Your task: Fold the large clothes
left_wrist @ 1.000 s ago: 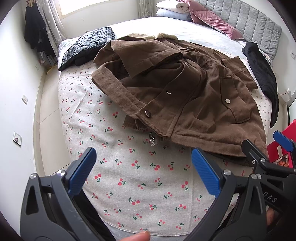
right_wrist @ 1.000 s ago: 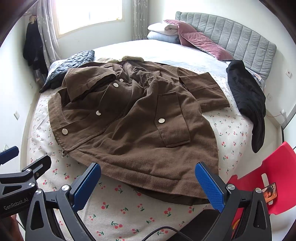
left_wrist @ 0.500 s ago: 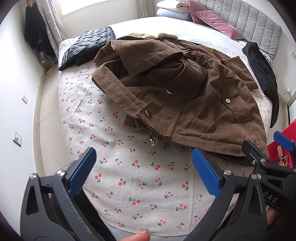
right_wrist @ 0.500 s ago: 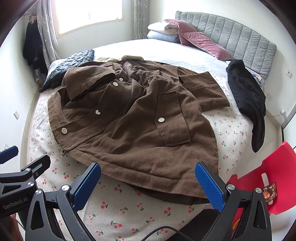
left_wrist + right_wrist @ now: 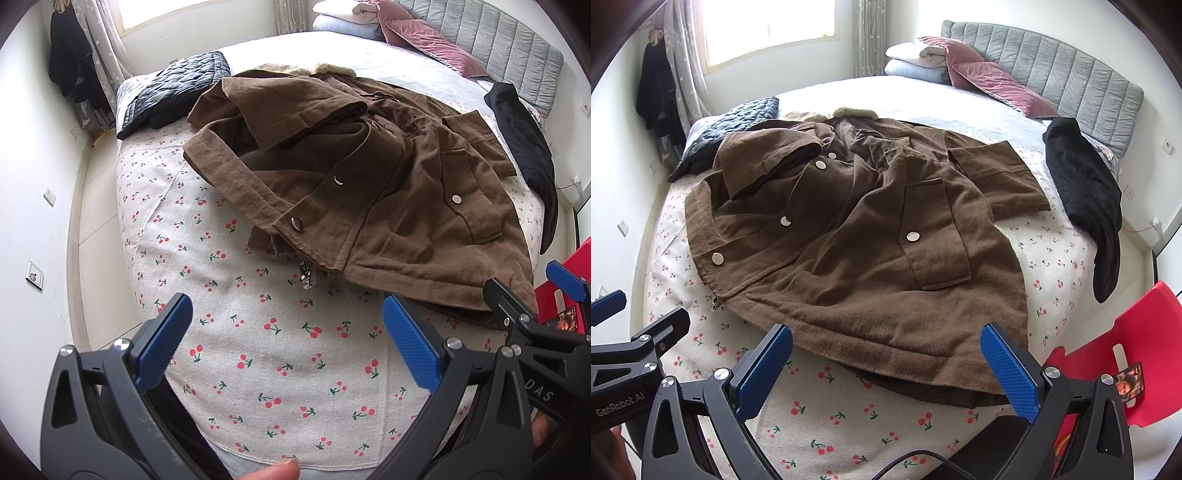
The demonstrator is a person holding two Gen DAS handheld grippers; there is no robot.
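Nearest to us, our left gripper [image 5: 286,330] hangs above the foot of the bed with its blue-padded fingers [image 5: 164,341] spread wide and nothing between them; a fingertip [image 5: 275,472] of ours shows at the bottom edge of the left wrist view. Our right gripper [image 5: 886,363] hovers alongside it, jaws equally wide apart and empty, just short of the coat's hem, with a black cable [image 5: 912,459] curling below it. Each gripper shows at the edge of the other's view.

Under both lies the cherry-print bedsheet [image 5: 280,354]. To our right, off the bed's corner, stands a red chair [image 5: 1123,350].

Beyond the grippers, the brown coat [image 5: 849,236] is spread front-up across the middle of the bed, hem toward us, collar away. Its snaps [image 5: 717,258] run up the placket, and a flap pocket [image 5: 934,236] sits on the side to our right. One sleeve [image 5: 993,177] stretches flat toward the right; the other is folded in over the chest. A zipper pull [image 5: 304,275] pokes out from under the hem.

Farther off, a black garment [image 5: 1086,195] drapes over the bed's right edge, apart from the coat, and a dark quilted jacket [image 5: 735,122] lies near the far left corner. A fleecy collar [image 5: 855,111] marks the coat's far end.

At the back are pink pillows [image 5: 997,86], folded bedding [image 5: 916,61], the grey padded headboard [image 5: 1063,77], the curtained window [image 5: 768,29] and dark clothes [image 5: 655,92] hanging on the wall.
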